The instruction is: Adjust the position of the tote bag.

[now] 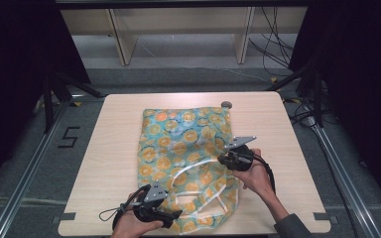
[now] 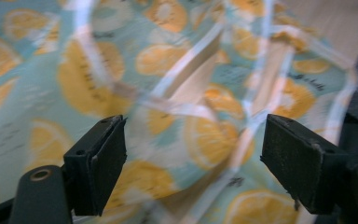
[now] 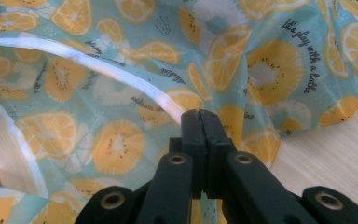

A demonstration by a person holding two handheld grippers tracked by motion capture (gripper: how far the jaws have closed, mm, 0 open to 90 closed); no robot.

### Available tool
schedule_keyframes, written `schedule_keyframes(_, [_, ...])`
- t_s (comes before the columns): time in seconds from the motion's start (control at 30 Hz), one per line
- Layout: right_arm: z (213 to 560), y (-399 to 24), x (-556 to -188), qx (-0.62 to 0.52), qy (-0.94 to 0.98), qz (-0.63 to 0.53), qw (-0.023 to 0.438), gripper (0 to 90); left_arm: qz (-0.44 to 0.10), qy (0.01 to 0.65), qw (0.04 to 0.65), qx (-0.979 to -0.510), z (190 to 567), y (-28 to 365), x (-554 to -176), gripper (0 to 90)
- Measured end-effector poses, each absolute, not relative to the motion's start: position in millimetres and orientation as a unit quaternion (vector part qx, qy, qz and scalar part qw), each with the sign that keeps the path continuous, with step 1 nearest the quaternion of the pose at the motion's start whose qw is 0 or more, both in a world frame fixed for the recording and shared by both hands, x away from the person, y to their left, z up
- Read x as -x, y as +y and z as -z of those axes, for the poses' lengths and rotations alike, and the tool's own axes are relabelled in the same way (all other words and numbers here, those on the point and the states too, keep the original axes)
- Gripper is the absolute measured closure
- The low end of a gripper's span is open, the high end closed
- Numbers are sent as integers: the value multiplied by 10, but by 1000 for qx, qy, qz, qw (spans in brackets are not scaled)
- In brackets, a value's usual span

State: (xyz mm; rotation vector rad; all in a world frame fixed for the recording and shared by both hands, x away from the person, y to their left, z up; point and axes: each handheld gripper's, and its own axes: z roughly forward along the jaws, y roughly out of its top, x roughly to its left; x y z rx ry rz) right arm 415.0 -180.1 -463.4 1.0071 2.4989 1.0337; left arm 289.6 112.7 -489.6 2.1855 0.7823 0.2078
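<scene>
- Nearest the high camera, the left gripper (image 1: pixel 174 215) sits at the table's near edge, jaws spread wide and empty, poised just over the near hem of the fruit-print cloth (image 1: pixel 183 134).
- Farther right, the right gripper (image 1: pixel 222 159) has its jaws pressed together on the cloth's white-edged border (image 3: pixel 121 74), pinching the fabric.
- Spread across the middle of the wooden table (image 1: pixel 114 148), the cloth is teal with orange slices; its near end is rumpled, with white trim (image 1: pixel 198 198) looping over it.

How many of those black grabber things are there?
2. The left hand-held gripper is at the near edge of the fruit-print cloth, jaws open. The right hand-held gripper is at the cloth's right side, jaws shut.
</scene>
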Motion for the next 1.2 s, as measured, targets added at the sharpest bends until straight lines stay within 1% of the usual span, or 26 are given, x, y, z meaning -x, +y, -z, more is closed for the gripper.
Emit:
schedule_keyframes(0.07, [4621, -1809, -4160, -346, 862, -349, 120, 900, -96, 298, 376, -872, 4915, 1084, -2889, 224])
schedule_keyframes(0.1, [4639, -1797, -4163, -354, 856, -354, 125, 900, -102, 294, 369, -876, 4931, 1072, -2899, 301])
schedule_keyframes(0.13, [4630, -1795, -4163, -354, 857, -354, 120, 900, -113, 288, 356, -882, 4938, 1080, -2929, 389])
schedule_keyframes(0.17, [4614, -1804, -4165, -350, 862, -348, 118, 900, -115, 292, 353, -881, 4954, 1079, -2948, 441])
schedule_keyframes(0.2, [4614, -1802, -4167, -343, 863, -351, 121, 900, -120, 283, 356, -883, 4957, 1086, -2967, 544])
schedule_keyframes(0.27, [4610, -1793, -4165, -343, 863, -350, 120, 900, -127, 275, 363, -881, 4937, 1115, -2999, 714])
schedule_keyframes(0.3, [4616, -1794, -4178, -331, 867, -351, 119, 900, -139, 267, 368, -880, 4909, 1144, -3021, 801])
schedule_keyframes(0.33, [4624, -1795, -4192, -324, 868, -356, 124, 900, -147, 267, 373, -876, 4866, 1172, -3042, 861])
schedule_keyframes(0.37, [4611, -1794, -4170, -337, 865, -352, 119, 900, -151, 264, 382, -873, 4815, 1200, -3072, 874])
schedule_keyframes(0.4, [4626, -1792, -4175, -337, 860, -363, 124, 898, -161, 267, 388, -868, 4759, 1230, -3103, 881])
schedule_keyframes(0.43, [4614, -1789, -4153, -352, 856, -360, 115, 894, -167, 276, 401, -857, 4704, 1245, -3124, 885])
schedule_keyframes(0.47, [4594, -1820, -4168, -340, 864, -353, 117, 885, -175, 273, 405, -855, 4642, 1271, -3174, 887])
schedule_keyframes(0.5, [4612, -1817, -4173, -341, 859, -363, 121, 864, -181, 278, 413, -848, 4583, 1294, -3228, 888])
schedule_keyframes(0.53, [4590, -1831, -4170, -344, 863, -355, 106, 818, -189, 280, 419, -843, 4523, 1315, -3297, 888])
schedule_keyframes(0.57, [4598, -1834, -4177, -347, 856, -366, 113, 796, -199, 275, 415, -844, 4451, 1345, -3376, 888])
schedule_keyframes(0.6, [4568, -1849, -4169, -353, 852, -372, 107, 780, -209, 279, 416, -840, 4395, 1373, -3458, 888])
schedule_keyframes(0.67, [4461, -1906, -4156, -340, 855, -377, 104, 754, -225, 292, 421, -829, 4303, 1419, -3638, 889])
schedule_keyframes(0.7, [4401, -1933, -4138, -338, 851, -386, 110, 750, -232, 296, 421, -826, 4260, 1456, -3731, 888])
schedule_keyframes(0.8, [4197, -2020, -4058, -328, 846, -404, 120, 745, -237, 319, 431, -810, 4190, 1506, -3975, 890])
schedule_keyframes(0.87, [4098, -2059, -3994, -326, 840, -416, 124, 762, -239, 329, 425, -809, 4162, 1536, -4103, 890])
schedule_keyframes(0.97, [3990, -2042, -3842, -302, 849, -418, 111, 771, -247, 335, 414, -810, 4136, 1579, -4261, 890])
schedule_keyframes(1.03, [4004, -1973, -3761, -288, 860, -408, 105, 715, -244, 344, 408, -810, 4144, 1595, -4356, 890])
schedule_keyframes(1.07, [4031, -1916, -3728, -284, 867, -396, 102, 684, -239, 355, 393, -814, 4150, 1608, -4388, 890])
schedule_keyframes(1.13, [4085, -1857, -3740, -289, 871, -383, 105, 612, -241, 365, 381, -815, 4188, 1628, -4491, 890])
schedule_keyframes(1.2, [4172, -1828, -3787, -301, 870, -374, 113, 603, -240, 376, 369, -815, 4233, 1656, -4590, 890])
